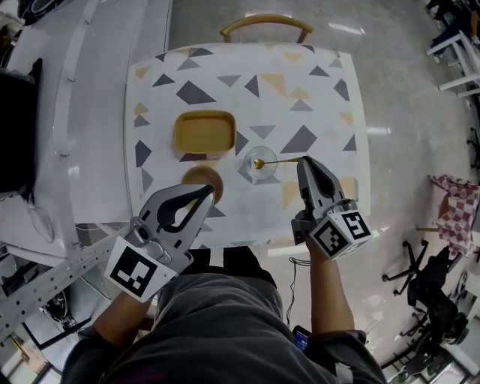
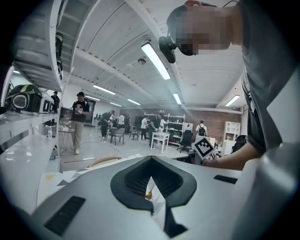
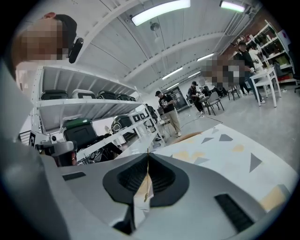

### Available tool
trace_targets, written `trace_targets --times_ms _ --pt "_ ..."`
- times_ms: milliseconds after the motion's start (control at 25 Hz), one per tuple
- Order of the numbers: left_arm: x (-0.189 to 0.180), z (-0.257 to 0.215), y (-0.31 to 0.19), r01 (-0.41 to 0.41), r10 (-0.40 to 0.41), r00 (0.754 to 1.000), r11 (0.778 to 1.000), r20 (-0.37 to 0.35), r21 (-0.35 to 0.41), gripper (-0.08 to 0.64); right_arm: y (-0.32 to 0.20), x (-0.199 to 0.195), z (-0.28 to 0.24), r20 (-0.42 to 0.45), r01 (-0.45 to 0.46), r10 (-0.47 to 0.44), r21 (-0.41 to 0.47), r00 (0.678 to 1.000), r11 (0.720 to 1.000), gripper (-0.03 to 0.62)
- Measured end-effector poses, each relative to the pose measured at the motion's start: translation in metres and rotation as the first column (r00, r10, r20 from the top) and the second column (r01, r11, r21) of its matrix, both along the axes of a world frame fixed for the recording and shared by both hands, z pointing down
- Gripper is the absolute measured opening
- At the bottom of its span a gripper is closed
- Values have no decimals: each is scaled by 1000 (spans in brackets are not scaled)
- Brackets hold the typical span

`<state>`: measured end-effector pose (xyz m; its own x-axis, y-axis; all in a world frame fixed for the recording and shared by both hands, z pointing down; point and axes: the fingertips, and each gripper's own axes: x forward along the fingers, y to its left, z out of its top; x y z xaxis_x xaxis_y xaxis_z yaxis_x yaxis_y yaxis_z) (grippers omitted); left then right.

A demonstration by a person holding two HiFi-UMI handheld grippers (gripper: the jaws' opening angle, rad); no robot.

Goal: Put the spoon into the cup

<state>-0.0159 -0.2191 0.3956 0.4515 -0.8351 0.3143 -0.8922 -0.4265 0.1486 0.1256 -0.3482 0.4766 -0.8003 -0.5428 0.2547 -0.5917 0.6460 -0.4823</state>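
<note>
One spoon pinched in right gripper; left gripper closed, empty; cup faint.

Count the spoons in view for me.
1. The gold spoon is held roughly level, its bowl over the clear cup, its handle pinched by the right gripper. No other spoon shows.

Gripper jaws are together, tips meeting dead centre. The thin gold spoon handle is pinched between them and runs from the tips toward 6 o'clock. Table with a triangle pattern sits at 3 to 4 o'clock, beyond the jaws. Chair back shows at its far edge, 1 o'clock. Shelves with cases at 10 o'clock. Person in black stands at 12 to 1 o'clock. Strip light at 12 o'clock.
</note>
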Motion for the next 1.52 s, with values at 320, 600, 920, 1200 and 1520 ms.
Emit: trace_targets --times_ms 320,600,920,1200,1520 --pt "-7 14 3 35 -35 999 999 5 -18 14 -4 -15 28 -22 42 -43 -27 999 999 23" --pt "-13 23 6 51 -51 999 998 -12 -33 14 -2 -18 45 -33 40 -42 -46 999 998 23" --pt "-14 30 14 53 -53 999 998 -12 -39 14 1 -20 58 -36 30 -32 -63 999 998 23" --pt "-18 29 18 59 -60 998 997 -12 -41 14 -3 -19 61 -47 6 -9 -68 999 998 23" --pt "-19 24 17 46 -46 999 998 0 -36 14 -4 -19 63 -61 -22 17 -84 998 996 26"
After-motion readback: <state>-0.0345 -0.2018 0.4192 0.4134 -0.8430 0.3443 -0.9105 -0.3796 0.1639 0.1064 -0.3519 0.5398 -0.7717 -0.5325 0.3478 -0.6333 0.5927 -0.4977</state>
